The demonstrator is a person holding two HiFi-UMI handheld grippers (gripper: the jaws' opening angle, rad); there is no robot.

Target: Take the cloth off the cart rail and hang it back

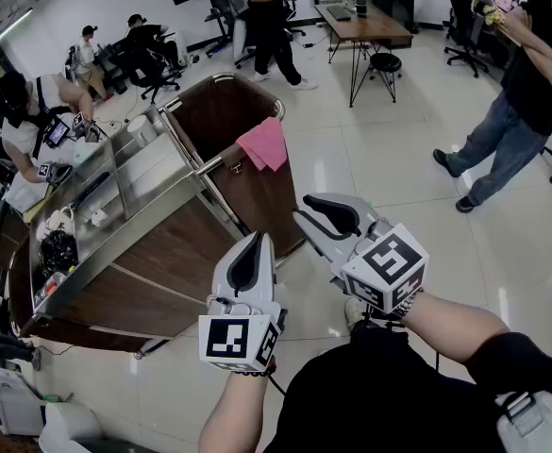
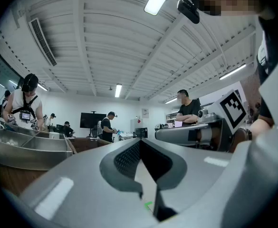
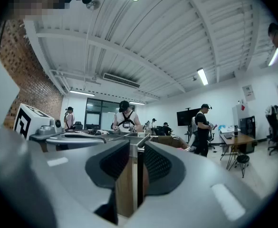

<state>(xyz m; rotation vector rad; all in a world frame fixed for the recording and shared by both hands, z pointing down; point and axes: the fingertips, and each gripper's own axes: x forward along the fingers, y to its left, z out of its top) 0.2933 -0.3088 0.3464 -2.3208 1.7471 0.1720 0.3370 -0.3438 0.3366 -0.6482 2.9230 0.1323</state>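
The left gripper (image 1: 259,239) and right gripper (image 1: 306,208) are pale grey with black-lined jaws, each bearing a white cube (image 1: 239,338) of black square markers. The top (image 1: 370,399) is black.

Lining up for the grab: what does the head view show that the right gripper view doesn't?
Only the head view: the pink cloth clearly seen, draped over the rail; a person in jeans. Only the right gripper view: the jaws of the right tool slightly apart, nothing between them; a brick wall; ceiling lights. Both: the cart, the left tool and the person in white working at the cart.
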